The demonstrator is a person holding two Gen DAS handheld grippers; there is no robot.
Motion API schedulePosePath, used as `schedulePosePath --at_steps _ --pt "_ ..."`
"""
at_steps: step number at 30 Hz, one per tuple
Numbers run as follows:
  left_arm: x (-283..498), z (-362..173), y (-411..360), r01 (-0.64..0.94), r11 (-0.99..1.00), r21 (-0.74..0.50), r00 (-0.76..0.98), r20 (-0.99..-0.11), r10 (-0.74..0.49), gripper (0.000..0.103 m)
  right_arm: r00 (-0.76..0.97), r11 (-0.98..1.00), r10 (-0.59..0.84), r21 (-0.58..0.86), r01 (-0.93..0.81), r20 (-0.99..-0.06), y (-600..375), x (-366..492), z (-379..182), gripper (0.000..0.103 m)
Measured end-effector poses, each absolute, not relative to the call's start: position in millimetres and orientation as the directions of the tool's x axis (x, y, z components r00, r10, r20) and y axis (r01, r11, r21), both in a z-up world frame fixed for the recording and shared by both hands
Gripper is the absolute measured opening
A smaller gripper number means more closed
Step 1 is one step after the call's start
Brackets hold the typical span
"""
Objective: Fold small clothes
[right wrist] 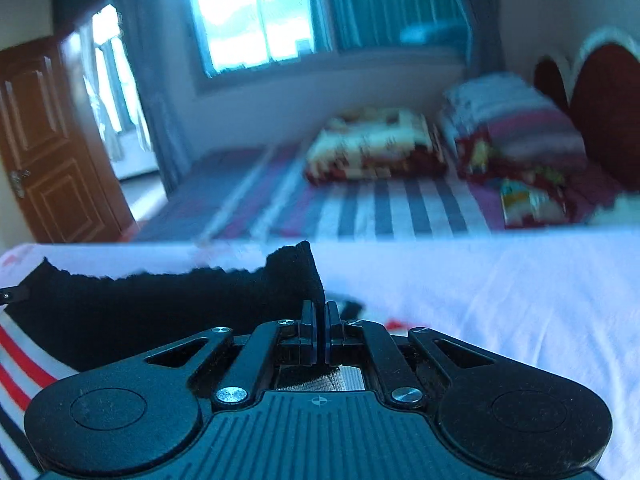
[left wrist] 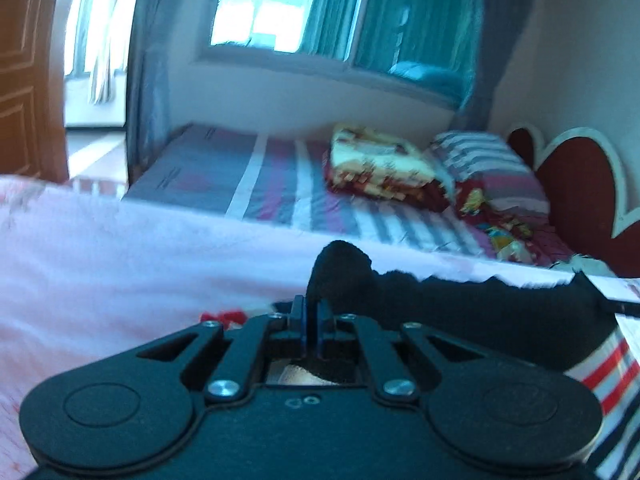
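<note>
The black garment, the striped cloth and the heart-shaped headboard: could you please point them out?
black garment [left wrist: 460, 308], left wrist view, its middle.
striped cloth [left wrist: 608, 376], left wrist view, red stripe.
heart-shaped headboard [left wrist: 580, 184], left wrist view, red panel.

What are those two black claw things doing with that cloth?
A person is folding a small garment on a pink sheet. The left gripper and the right gripper are each shut on a corner of its black edge, so it stretches between them. Its striped part lies on the sheet.
</note>
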State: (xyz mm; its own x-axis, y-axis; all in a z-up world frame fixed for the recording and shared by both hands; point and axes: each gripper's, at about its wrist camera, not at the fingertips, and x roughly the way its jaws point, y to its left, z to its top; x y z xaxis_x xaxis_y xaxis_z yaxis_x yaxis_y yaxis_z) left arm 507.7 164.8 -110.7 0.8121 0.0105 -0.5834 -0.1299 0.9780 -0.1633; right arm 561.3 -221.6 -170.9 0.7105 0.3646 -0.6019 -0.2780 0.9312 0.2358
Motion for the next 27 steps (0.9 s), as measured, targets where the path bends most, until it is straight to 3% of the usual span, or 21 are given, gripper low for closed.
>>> schedulePosePath --at_steps 2,6,8,9,10,11,12,15,17,21,24,26,27 --pt "519 -127 164 -0.154 0.977 -0.145 0.762 -0.648 0.024 0.004 0.671 0.946 0.322 0.211 -0.245 -0.668 -216 571 -189 0.002" --pt "518 -130 166 -0.162 0.976 -0.145 0.765 -0.643 0.031 0.004 0.688 0.946 0.323 0.215 -0.242 -0.65 -217 569 -192 0.002" --pt "516 -129 167 -0.154 0.978 -0.142 0.768 -0.64 0.028 0.01 0.691 0.945 0.326 0.219 -0.242 -0.645 -220 569 -191 0.003" --pt "516 -128 169 -0.156 0.977 -0.148 0.768 -0.64 0.025 0.015 0.688 0.945 0.327 0.225 -0.237 -0.648 -221 569 -190 0.011" --pt "514 -127 171 -0.169 0.972 -0.163 0.766 -0.642 0.026 0.035 0.693 0.945 0.326 0.227 -0.233 -0.644 -222 567 -185 0.022" --pt "510 -120 173 -0.179 0.967 -0.18 0.774 -0.632 0.026 0.056 0.712 0.946 0.325 0.22 -0.239 -0.622 -225 561 -180 0.049" --pt "500 -112 172 -0.183 0.967 -0.176 0.801 -0.598 0.043 0.059 0.732 0.94 0.342 0.215 -0.267 -0.589 -222 553 -170 0.055" --pt "480 -96 143 -0.102 0.979 -0.174 0.843 -0.537 -0.007 0.056 0.704 0.903 0.428 0.232 -0.363 -0.566 -201 538 -157 0.052" --pt "473 -93 109 -0.007 0.987 -0.163 0.846 -0.528 -0.081 0.056 0.661 0.869 0.488 0.246 -0.43 -0.57 -173 530 -156 0.034" --pt "472 -109 44 0.116 0.993 -0.013 0.821 -0.562 -0.103 0.059 0.609 0.844 0.491 0.169 -0.508 -0.623 -120 514 -166 0.033" --pt "474 -129 52 0.07 0.996 0.051 0.789 -0.614 -0.024 0.06 0.634 0.882 0.405 0.099 -0.461 -0.658 -131 511 -180 0.033" --pt "464 -136 87 -0.001 1.0 0.018 0.787 -0.617 0.012 0.062 0.667 0.925 0.327 0.08 -0.372 -0.669 -161 511 -184 0.032" --pt "456 -138 109 -0.03 0.999 -0.021 0.79 -0.612 0.011 0.062 0.672 0.935 0.307 0.082 -0.345 -0.674 -176 510 -183 0.017"
